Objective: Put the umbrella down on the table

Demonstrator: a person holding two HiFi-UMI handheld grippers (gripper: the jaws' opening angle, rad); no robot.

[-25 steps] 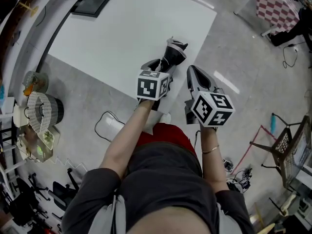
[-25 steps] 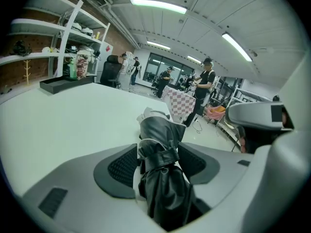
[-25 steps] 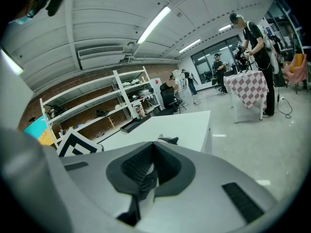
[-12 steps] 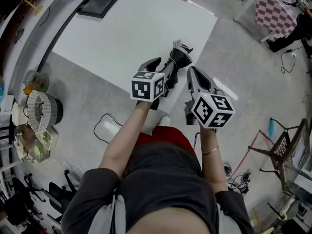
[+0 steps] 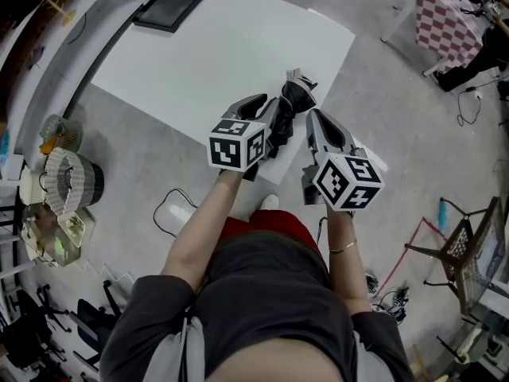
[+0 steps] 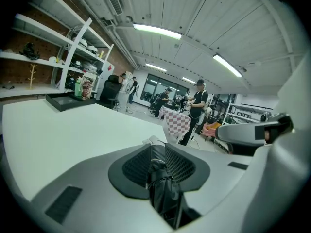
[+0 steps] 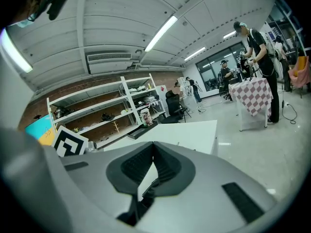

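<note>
Forward, umbrella [image 5: 296, 95] lengthwise, away from person [image 5: 262, 309]

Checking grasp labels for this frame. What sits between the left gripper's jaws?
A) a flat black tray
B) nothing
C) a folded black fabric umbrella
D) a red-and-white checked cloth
C: in the left gripper view, the left gripper has the folded black fabric umbrella wedged between its ribbed pads, and its jaws have just been closing on it.
</note>
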